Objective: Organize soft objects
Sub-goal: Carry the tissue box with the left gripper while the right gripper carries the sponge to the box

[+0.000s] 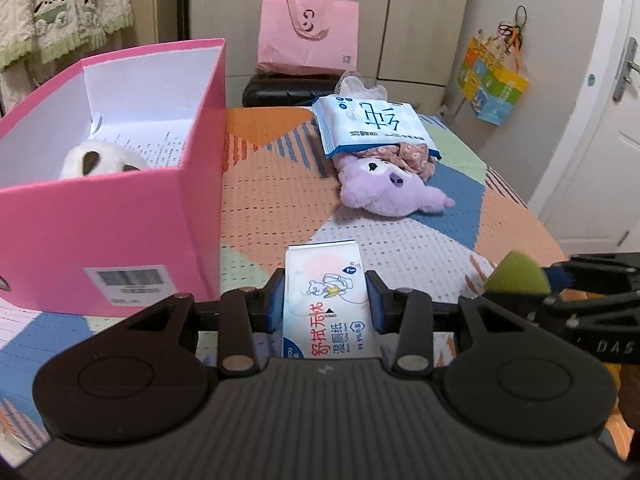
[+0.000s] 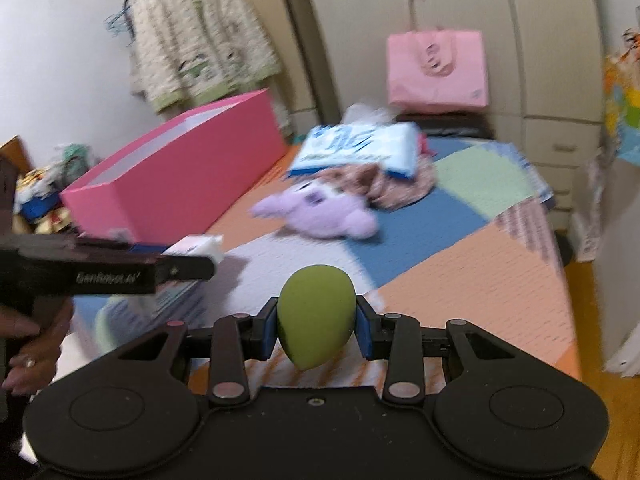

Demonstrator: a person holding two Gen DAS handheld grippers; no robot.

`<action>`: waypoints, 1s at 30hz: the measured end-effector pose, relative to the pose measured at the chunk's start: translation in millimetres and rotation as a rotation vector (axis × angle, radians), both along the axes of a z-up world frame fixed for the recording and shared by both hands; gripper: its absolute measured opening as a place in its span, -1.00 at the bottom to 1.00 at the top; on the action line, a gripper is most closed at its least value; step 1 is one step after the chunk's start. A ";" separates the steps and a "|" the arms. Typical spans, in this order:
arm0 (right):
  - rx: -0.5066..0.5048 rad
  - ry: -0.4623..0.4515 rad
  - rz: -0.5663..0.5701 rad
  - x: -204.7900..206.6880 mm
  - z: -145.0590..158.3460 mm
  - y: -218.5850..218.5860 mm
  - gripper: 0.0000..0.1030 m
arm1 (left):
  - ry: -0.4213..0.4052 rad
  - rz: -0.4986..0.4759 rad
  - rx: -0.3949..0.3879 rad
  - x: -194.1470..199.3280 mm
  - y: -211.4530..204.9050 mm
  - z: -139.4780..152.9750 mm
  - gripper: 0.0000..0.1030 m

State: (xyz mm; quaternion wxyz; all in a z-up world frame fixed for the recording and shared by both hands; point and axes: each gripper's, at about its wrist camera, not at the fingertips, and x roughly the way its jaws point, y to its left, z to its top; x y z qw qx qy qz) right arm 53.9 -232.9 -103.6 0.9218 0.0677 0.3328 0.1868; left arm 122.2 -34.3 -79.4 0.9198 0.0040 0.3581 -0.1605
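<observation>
My left gripper (image 1: 325, 300) is shut on a white wet-wipes pack (image 1: 326, 288) and holds it above the patchwork bed, just right of the open pink box (image 1: 120, 216). A white plush (image 1: 100, 162) lies inside the box. My right gripper (image 2: 316, 324) is shut on a green egg-shaped sponge (image 2: 316, 312), which also shows at the right edge of the left wrist view (image 1: 516, 274). A purple plush (image 1: 388, 192) lies mid-bed, partly under a large blue-white tissue pack (image 1: 368, 124) and a floral cloth (image 1: 408, 158).
A pink tote bag (image 1: 308, 36) stands on a black stool (image 1: 288, 90) beyond the bed. A colourful bag (image 1: 494, 80) hangs near the door at right. Clothes (image 2: 200, 40) hang on the left wall. The bed's right edge (image 2: 560, 280) drops to a wooden floor.
</observation>
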 end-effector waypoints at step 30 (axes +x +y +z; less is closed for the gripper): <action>0.198 0.223 0.433 4.0 45.9 114.5 -0.16 | 0.073 0.041 -0.067 -56.3 126.1 52.8 -0.24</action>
